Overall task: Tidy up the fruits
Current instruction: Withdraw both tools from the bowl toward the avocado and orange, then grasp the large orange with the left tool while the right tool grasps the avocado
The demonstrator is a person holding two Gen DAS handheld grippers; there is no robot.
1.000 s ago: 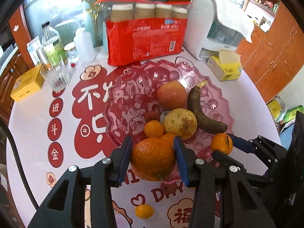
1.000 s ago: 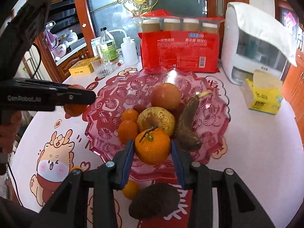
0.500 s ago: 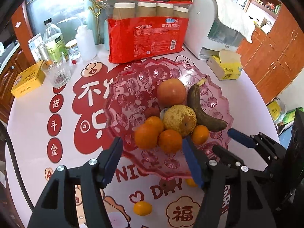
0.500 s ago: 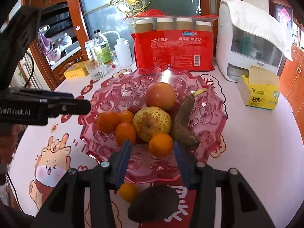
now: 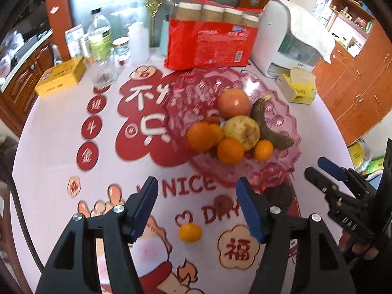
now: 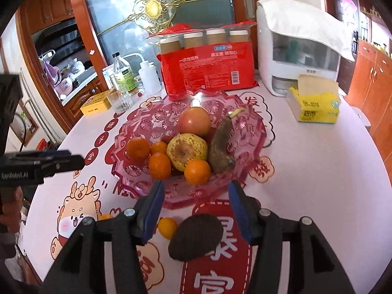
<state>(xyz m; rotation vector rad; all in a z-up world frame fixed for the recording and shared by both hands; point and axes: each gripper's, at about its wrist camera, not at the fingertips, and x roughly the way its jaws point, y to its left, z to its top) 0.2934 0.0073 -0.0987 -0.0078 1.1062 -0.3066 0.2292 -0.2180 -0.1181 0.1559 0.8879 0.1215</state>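
A pink glass fruit bowl (image 5: 281, 171) (image 6: 247, 147) holds several oranges, a red apple (image 5: 234, 103) (image 6: 194, 123), a yellow pear (image 5: 242, 129) (image 6: 187, 150) and a dark banana (image 5: 267, 127) (image 6: 220, 147). On the table before it lie a small orange (image 5: 190, 232), a second orange (image 6: 167, 227) (image 5: 224, 202) and a dark avocado (image 6: 194, 237) (image 5: 279, 192). My left gripper (image 5: 197, 208) is open and empty, above the table in front of the bowl. My right gripper (image 6: 194, 210) is open and empty, above the avocado at the bowl's near rim.
A red pack of paper cups (image 5: 210, 44) (image 6: 208, 68), a white appliance (image 5: 291, 36) (image 6: 296, 46) and a yellow tissue box (image 5: 297, 85) (image 6: 316, 103) stand behind the bowl. Bottles, a glass (image 5: 104, 72) and a yellow tin (image 5: 61, 77) are at the far left.
Both grippers let go of their oranges, which now lie in the bowl. Both opened and pulled back from the bowl toward the near table edge.
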